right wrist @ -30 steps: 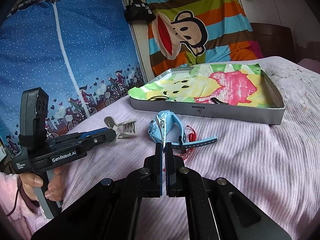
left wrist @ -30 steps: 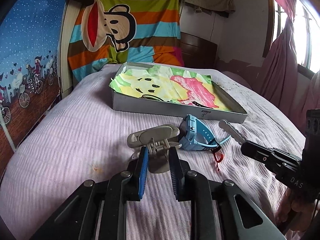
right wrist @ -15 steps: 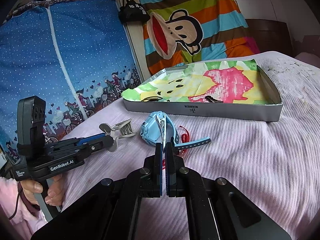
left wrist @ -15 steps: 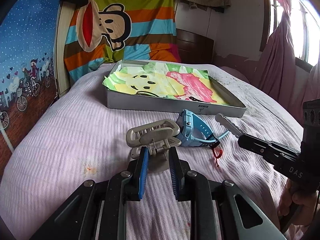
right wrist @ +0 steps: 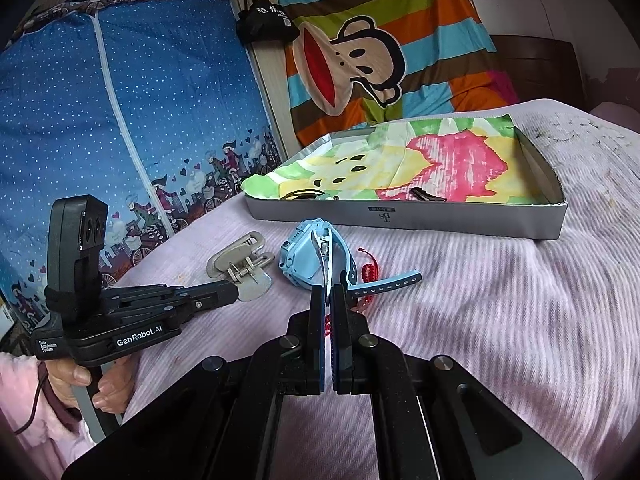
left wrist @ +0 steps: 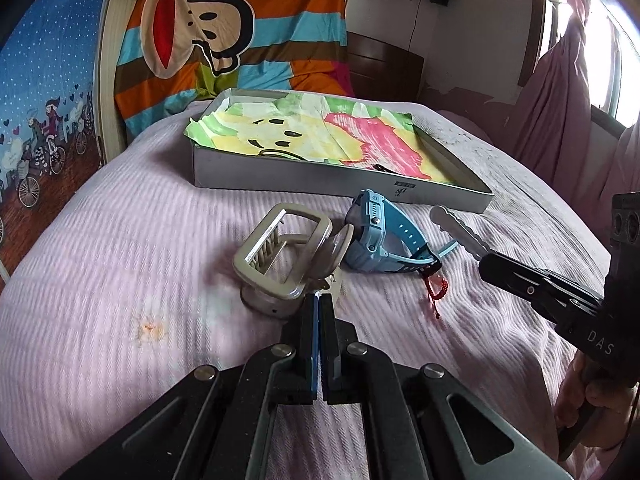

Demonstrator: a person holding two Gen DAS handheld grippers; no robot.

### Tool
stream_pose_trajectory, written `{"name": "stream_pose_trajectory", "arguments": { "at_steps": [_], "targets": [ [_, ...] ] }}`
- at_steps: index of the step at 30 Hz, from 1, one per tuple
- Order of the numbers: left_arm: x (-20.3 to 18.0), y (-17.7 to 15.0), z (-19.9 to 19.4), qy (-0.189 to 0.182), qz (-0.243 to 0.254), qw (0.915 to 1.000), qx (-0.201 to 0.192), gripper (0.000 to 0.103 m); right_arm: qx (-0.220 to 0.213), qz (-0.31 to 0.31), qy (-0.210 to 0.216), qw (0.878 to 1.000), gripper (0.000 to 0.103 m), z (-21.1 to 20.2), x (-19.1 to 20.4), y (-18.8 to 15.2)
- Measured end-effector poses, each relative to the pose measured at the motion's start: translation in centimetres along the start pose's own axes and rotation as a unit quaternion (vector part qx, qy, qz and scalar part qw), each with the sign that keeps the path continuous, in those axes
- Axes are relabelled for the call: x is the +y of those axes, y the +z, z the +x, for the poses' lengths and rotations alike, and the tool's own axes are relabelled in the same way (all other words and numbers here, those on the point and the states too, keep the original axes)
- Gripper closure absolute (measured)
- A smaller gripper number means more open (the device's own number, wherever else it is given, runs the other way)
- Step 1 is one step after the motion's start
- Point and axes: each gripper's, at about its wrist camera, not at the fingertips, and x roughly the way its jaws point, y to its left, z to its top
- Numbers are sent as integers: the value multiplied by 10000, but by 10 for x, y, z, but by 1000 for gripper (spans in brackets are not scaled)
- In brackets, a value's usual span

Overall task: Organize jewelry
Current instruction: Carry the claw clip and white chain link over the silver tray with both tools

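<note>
My left gripper [left wrist: 319,300] is shut on the handle of a beige claw hair clip [left wrist: 286,254], whose jaws stand open on the pink bedspread; it also shows in the right wrist view [right wrist: 242,270]. My right gripper [right wrist: 328,292] is shut on a thin silver hair clip [right wrist: 325,258], also seen in the left wrist view [left wrist: 460,230], held above a blue watch [right wrist: 310,258] [left wrist: 380,240]. A red string bracelet [left wrist: 434,290] lies beside the watch. A shallow grey box [left wrist: 340,186] lined with colourful paper holds a bangle [left wrist: 280,154] and a dark hairpin [left wrist: 384,168].
The pink bedspread [left wrist: 120,260] covers the bed, with an orange stain [left wrist: 152,326] to the left. A striped monkey blanket [left wrist: 224,32] hangs behind the box. A blue fabric wardrobe [right wrist: 120,120] stands at the left. Pink curtains [left wrist: 560,100] hang at the right.
My left gripper has shut on the claw clip's handle, and the clip's jaws have opened. Both grippers have moved closer to the box.
</note>
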Motion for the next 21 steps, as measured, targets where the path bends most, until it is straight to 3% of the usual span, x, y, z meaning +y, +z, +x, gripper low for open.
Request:
{"name": "stream_pose_trajectory", "arguments": {
  "at_steps": [6, 8, 10, 11, 12, 21],
  "targets": [
    [-1, 0, 2, 10, -4, 10000, 46, 101, 27, 63, -8, 10000, 100, 1, -3, -1],
    [1, -1, -2, -18, -74, 10000, -11, 96, 46, 95, -6, 9999, 100, 3, -5, -1],
    [6, -2, -7, 1, -195, 9998, -96, 77, 72, 116, -15, 9999, 100, 5, -6, 0],
    [8, -3, -10, 106, -261, 9994, -177, 55, 78, 125, -22, 9999, 100, 6, -7, 0],
    [10, -3, -12, 199, -325, 9989, -270, 43, 82, 133, -35, 9999, 100, 7, -7, 1],
    [9, 13, 10, 429, -248, 9987, -65, 43, 68, 154, -49, 9998, 100, 9, -8, 3]
  ]
}}
